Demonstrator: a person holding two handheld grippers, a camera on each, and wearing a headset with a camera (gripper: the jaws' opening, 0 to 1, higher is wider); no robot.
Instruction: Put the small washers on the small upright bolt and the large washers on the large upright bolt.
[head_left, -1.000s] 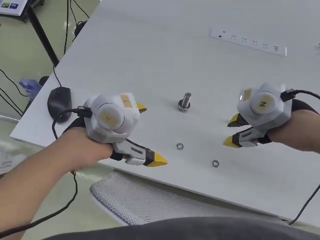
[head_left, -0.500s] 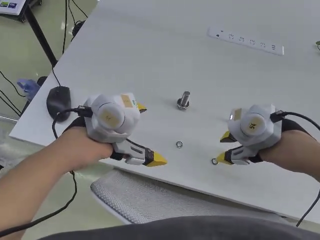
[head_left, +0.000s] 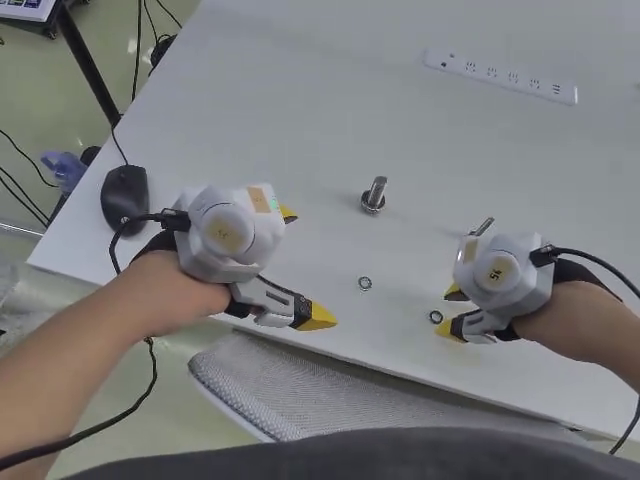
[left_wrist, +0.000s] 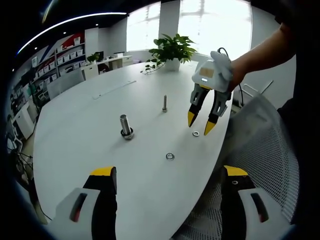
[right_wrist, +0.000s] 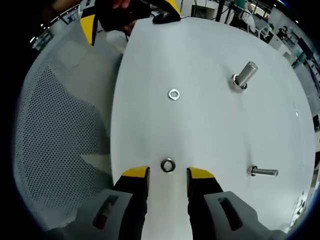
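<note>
A large upright bolt (head_left: 374, 193) stands mid-table on the white table (head_left: 300, 110). The small upright bolt (head_left: 482, 227) peeks out just behind my right gripper (head_left: 449, 311). That gripper is open, and its yellow tips straddle a washer (head_left: 436, 317) lying flat near the table's front edge. In the right gripper view the same washer (right_wrist: 168, 165) lies between the tips of the right gripper (right_wrist: 168, 173). A second washer (head_left: 365, 283) lies between the two grippers. My left gripper (head_left: 300, 266) hovers wide open at the left, holding nothing, with that washer (left_wrist: 170, 156) ahead of it.
A power strip (head_left: 500, 78) lies at the far side of the table. A black mouse (head_left: 124, 195) sits at the left edge. A grey mesh chair (head_left: 300, 390) stands below the front edge. Cables trail from both grippers.
My right gripper has moved down toward the table's front edge and now straddles the nearer washer. The left gripper has held still.
</note>
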